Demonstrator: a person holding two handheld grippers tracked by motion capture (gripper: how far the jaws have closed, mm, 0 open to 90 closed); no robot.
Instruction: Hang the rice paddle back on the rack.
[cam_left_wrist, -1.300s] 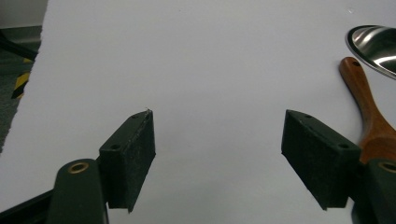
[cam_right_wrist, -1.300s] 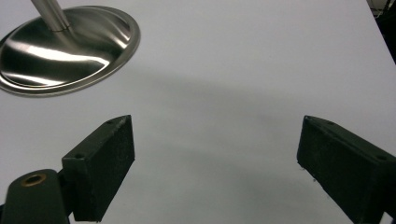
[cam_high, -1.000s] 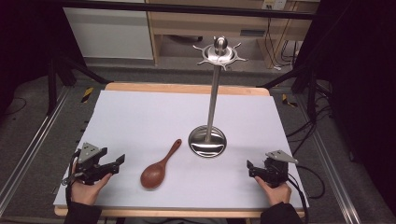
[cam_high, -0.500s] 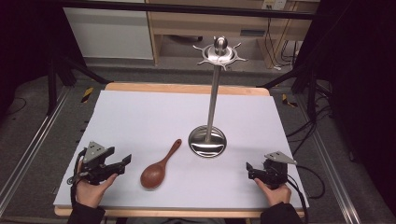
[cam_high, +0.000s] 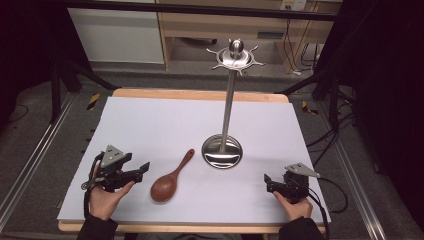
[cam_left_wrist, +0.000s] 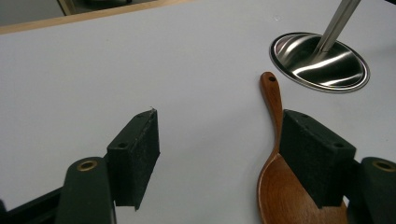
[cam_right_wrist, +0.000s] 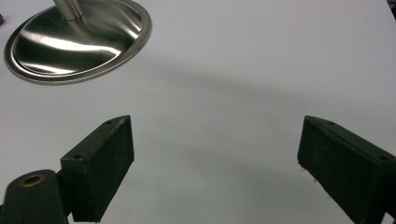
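A brown wooden spoon (cam_high: 171, 179) lies on the white table top, bowl toward the person, handle pointing at the steel stand. In the left gripper view the spoon (cam_left_wrist: 280, 182) runs just inside the right jaw. My left gripper (cam_high: 142, 168) is open just left of the spoon's bowl, with nothing between its jaws (cam_left_wrist: 219, 158). The steel stand (cam_high: 222, 150) has a round base, a tall pole and a hooked crown (cam_high: 235, 56). My right gripper (cam_high: 267, 181) is open near the front right, over bare table (cam_right_wrist: 215, 154), with the stand's base (cam_right_wrist: 79, 37) ahead to its left.
The white table top (cam_high: 165, 125) has a wooden rim at the back and front. Metal rails run along both sides. Cables (cam_high: 325, 200) trail from the right gripper toward the table's right edge. Dark frame posts stand behind the table.
My left gripper has moved right and slightly forward, closing in on the spoon's bowl. The right gripper, spoon and stand have stayed put.
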